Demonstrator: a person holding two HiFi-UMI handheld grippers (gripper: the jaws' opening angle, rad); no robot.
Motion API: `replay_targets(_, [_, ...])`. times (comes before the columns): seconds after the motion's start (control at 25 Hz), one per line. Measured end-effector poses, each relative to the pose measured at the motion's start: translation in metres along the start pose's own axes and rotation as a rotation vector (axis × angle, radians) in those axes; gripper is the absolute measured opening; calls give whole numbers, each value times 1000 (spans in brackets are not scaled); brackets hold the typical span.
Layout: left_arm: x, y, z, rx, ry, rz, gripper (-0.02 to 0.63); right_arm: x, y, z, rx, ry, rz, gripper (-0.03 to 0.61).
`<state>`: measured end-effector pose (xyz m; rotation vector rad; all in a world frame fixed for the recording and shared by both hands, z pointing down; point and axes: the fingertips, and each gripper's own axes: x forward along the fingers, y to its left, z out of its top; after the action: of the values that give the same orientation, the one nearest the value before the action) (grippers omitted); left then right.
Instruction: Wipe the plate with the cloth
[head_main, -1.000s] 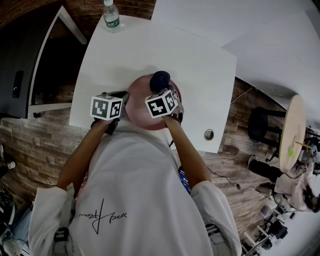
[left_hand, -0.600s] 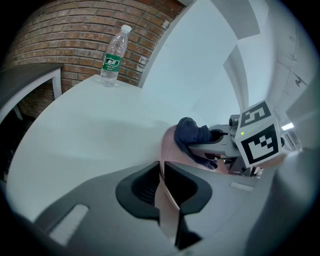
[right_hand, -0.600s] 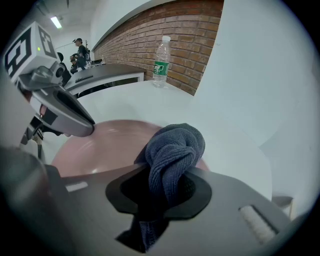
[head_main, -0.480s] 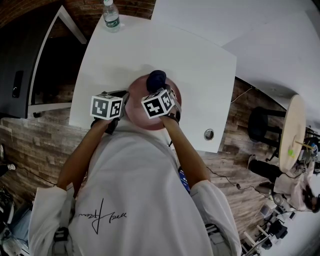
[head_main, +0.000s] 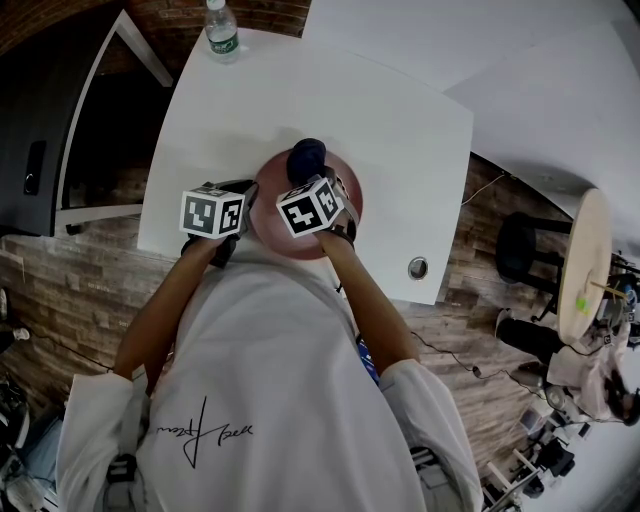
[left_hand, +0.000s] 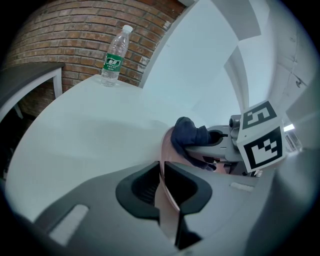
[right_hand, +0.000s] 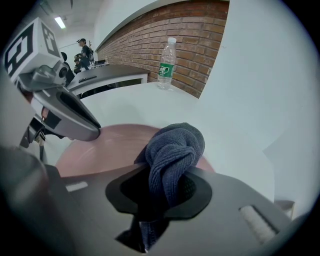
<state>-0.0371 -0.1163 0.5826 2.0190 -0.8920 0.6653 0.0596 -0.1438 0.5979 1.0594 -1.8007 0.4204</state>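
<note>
Jaws of the left gripper (left_hand: 163, 175) are pinched together on the rim of the pink plate (left_hand: 168, 146). A thin slice of that rim stands between them at the lower centre of the left gripper view. This hold looks like steadying rather than wiping. At the upper left of the same view a clear water bottle (left_hand: 114, 57) with a green label stands well apart, by the far edge of the white table (head_main: 400, 130) (it seems to have no part in the job). The plate lies near the middle of the head view, just in front of the person.

Further right, the right gripper (right_hand: 165, 197) has its jaws clamped on a bunched dark blue cloth (right_hand: 172, 150). The wad pokes out past the tips and sits over the far side of the plate, towards its upper edge in the head view. Whether it presses on the surface or only brushes it, I cannot tell.

Wiping looks to be under way. No smear or wet track shows on the pink surface, so how much has been covered cannot be read. With the cloth out at the far rim, the part nearer the person probably remains to be wiped.
</note>
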Motion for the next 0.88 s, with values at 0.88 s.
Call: replay_targets(0.88, [0,0,0,-13,-4,-2,46,3,20,13,-22,-17,31,98])
